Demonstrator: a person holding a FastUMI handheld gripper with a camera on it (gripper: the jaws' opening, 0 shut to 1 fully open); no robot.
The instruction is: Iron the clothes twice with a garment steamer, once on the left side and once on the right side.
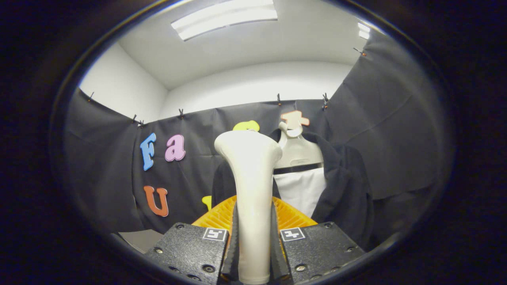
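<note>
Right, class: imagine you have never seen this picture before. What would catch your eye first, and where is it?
First, the pale steamer standing upright, clamped between the two fingers of the tongs and flaring wide at its top. Behind its lower part sits a ribbed orange piece. Beyond them, a dark jacket hangs open on a light hanger against the black cloth wall, showing a white shirt inside.
</note>
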